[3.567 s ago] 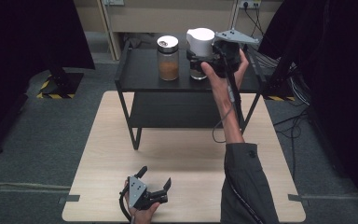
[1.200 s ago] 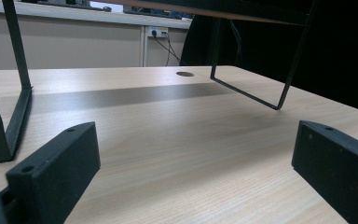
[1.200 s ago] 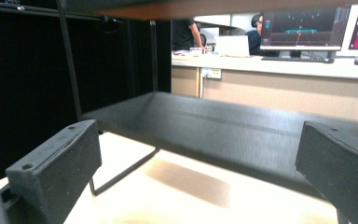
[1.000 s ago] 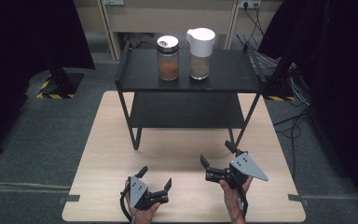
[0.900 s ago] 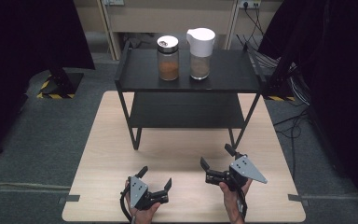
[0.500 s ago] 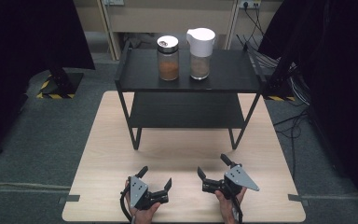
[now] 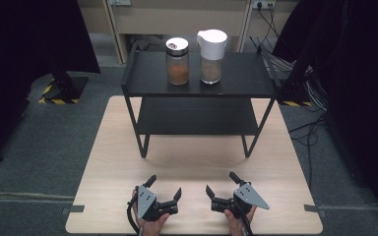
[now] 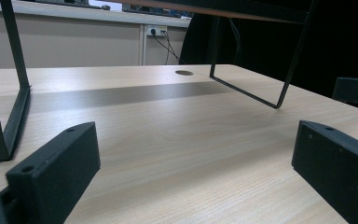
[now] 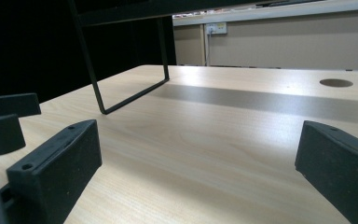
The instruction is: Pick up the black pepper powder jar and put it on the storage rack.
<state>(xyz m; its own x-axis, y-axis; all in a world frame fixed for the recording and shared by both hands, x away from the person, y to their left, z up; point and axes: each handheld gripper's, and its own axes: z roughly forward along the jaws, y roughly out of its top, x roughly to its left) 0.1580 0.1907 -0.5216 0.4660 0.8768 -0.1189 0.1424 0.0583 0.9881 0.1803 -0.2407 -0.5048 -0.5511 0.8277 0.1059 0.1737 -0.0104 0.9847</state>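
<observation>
A: Left gripper view: rack [image 8: 9, 93] top cut off by upper edge; own jaws clipped at the bottom.
B: High view: both hands cropped behind the grippers; jar [image 7: 177, 61] contents too small to identify.

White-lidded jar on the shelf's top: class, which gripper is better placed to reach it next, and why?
Probably the right gripper. Both rest open and empty at the table's near edge, but the white-lidded jar stands right of the silver-lidded jar, more nearly in line with the right gripper than the left gripper.
</observation>
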